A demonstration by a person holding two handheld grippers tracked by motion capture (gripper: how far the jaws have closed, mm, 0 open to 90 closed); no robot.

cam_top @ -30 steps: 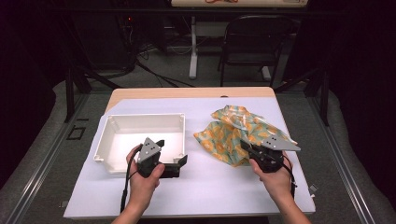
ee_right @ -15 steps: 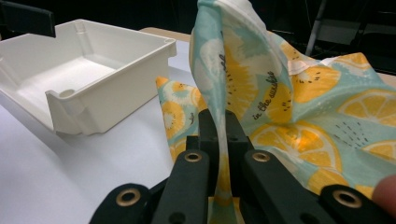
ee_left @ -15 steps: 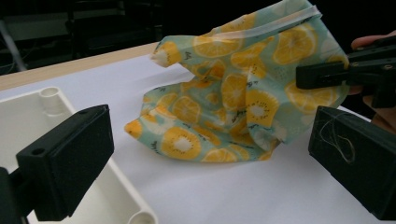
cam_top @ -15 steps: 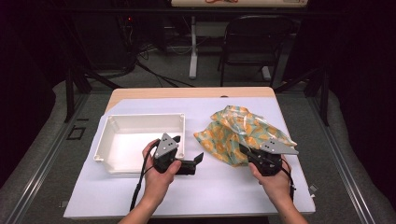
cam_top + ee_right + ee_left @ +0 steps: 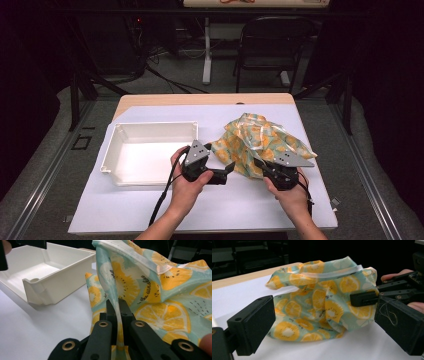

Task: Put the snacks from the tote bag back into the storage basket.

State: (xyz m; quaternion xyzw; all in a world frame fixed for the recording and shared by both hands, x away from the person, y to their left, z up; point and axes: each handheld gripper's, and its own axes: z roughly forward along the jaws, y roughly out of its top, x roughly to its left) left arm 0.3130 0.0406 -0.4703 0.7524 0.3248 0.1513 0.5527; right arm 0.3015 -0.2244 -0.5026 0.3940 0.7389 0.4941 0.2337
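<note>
Right gripper [image 5: 117, 307] clamps the fruit-print bag [image 5: 155, 287], hiding its edge; left gripper [image 5: 322, 322] gapes.

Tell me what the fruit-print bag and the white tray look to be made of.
Fruit-print bag: likely thin plastic film, semi-glossy; it crumples in stiff folds, looks slightly translucent, and has a clear zip-like strip along its top. Coated fabric is possible.
White tray: apparently rigid moulded plastic, smooth with a slight sheen; rounded corners and a rolled rim.

Dim lab: railed table [image 5: 150, 210], floor cables [image 5: 165, 80]
</note>
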